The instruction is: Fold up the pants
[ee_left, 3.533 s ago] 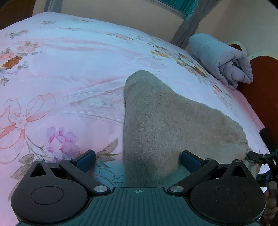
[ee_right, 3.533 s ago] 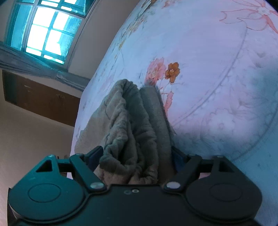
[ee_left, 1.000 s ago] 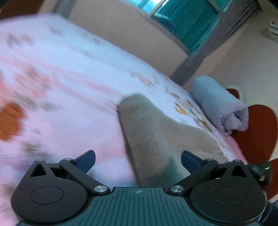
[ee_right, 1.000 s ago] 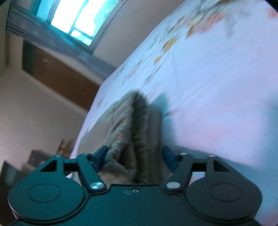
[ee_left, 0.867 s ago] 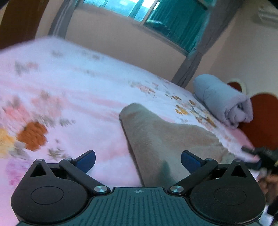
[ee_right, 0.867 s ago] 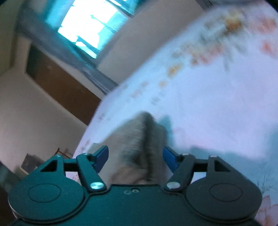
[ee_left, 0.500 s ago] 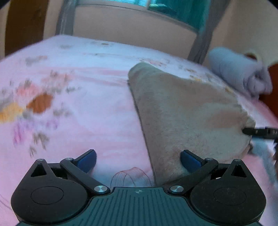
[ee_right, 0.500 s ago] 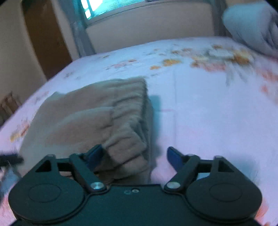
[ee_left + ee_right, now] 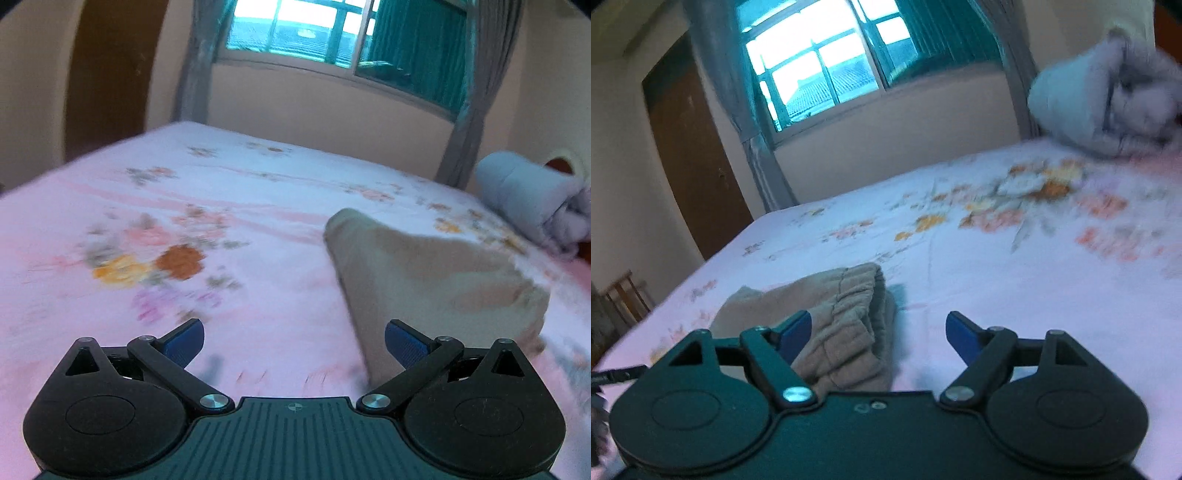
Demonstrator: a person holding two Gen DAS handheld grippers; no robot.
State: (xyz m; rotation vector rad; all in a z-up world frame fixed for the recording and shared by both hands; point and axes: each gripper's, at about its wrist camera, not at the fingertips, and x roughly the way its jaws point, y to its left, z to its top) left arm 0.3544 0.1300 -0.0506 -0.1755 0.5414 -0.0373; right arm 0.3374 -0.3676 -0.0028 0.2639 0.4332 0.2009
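Left gripper (image 9: 294,341), seen through its own camera, has its blue fingers (image 9: 184,338) spread wide with nothing between them. It is held low and roughly level over the bed (image 9: 110,221), looking toward the window (image 9: 332,33). The pants (image 9: 436,280) lie folded into a tan bundle on the floral sheet, ahead and to the right of this gripper, with the near corner running close past the right finger; I cannot tell whether they touch. A rolled grey blanket (image 9: 528,195) sits at the far right of the bed.

Through the right camera, the right gripper (image 9: 879,332) is likewise spread and empty, tilted slightly and aimed across the bed. The pants (image 9: 842,317) rest just ahead of its left finger, gathered waistband uppermost, layers stacked. A brown door (image 9: 690,162) stands beyond on the left.

Judging by the compact bundle and both grippers free of cloth, the folding looks complete or nearly so. If anything remains, it would be a light press or squaring of the loose waistband edge, which calls for a gentle approach so the soft stacked layers do not slide apart.
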